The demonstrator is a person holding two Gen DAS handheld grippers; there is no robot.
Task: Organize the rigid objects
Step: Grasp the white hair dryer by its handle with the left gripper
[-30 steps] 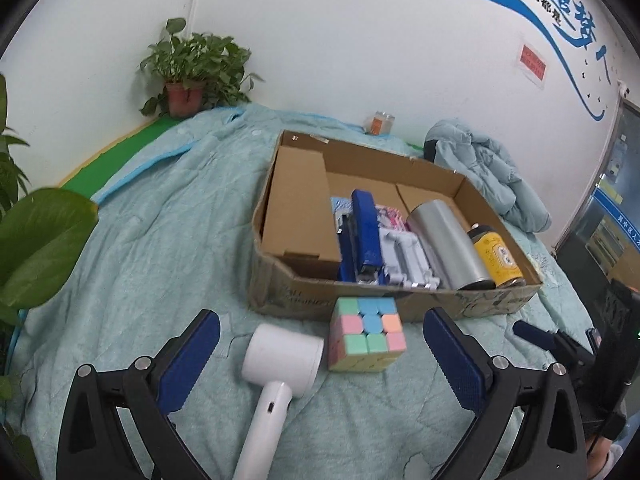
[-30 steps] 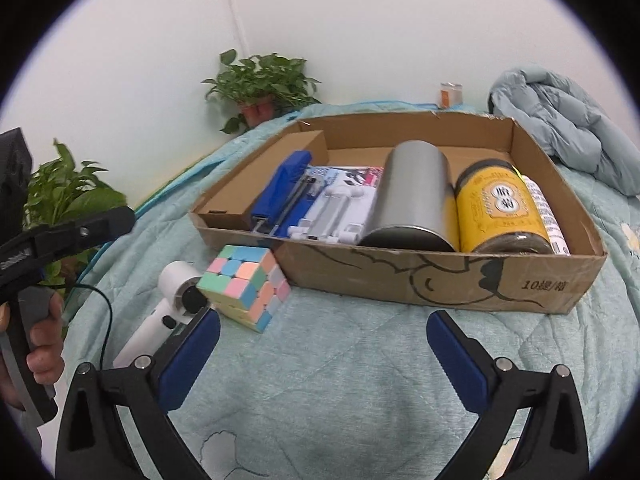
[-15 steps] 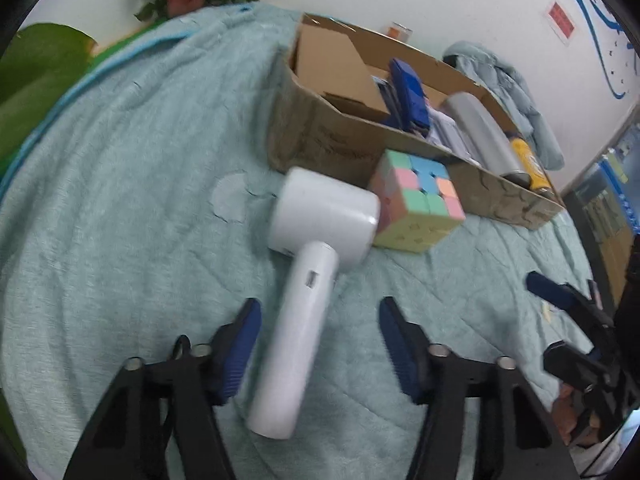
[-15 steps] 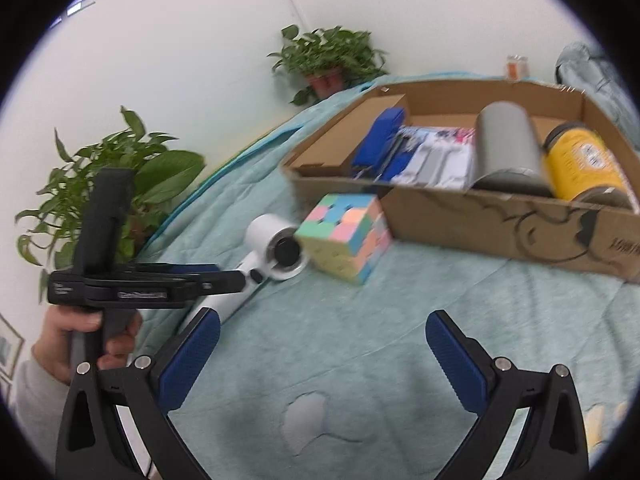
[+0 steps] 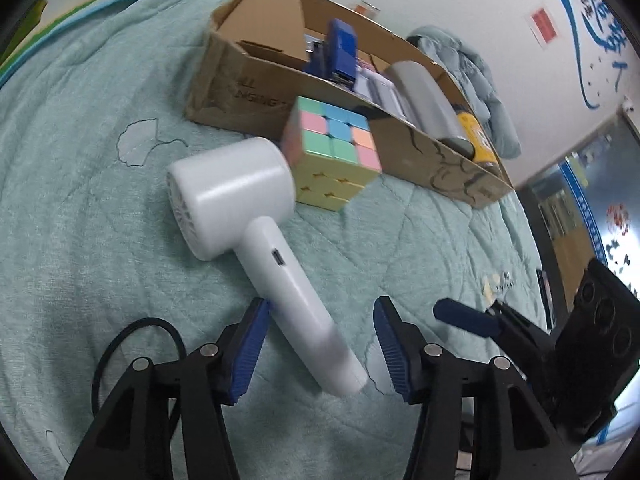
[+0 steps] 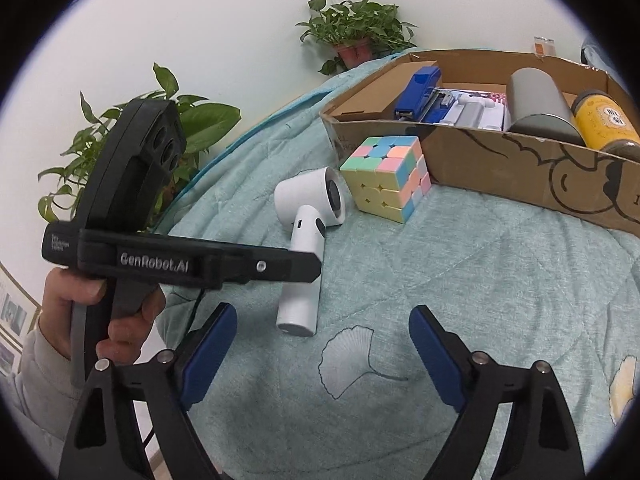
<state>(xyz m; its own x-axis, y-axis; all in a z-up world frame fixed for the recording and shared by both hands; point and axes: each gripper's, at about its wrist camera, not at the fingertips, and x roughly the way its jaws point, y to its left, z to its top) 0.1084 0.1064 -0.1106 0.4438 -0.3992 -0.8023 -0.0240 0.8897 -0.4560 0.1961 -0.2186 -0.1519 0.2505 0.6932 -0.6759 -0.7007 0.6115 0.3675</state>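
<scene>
Left gripper (image 5: 320,344) half-spread, straddling the handle of my white plastic hair dryer (image 5: 256,224) lying on the teal quilt (image 5: 80,200) beside the cardboard box (image 5: 432,156), pads not yet biting; looks rigid, slick, head-heavy, so I'd clamp higher, near the head.

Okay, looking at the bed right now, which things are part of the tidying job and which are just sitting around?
Part of the job:
- white hair dryer, its handle between the left tongs
- puzzle cube
- cardboard box holding a blue stapler, steel bottle and yellow jar

Just lying about:
- potted plants
- crumpled jacket
- green quilt
</scene>
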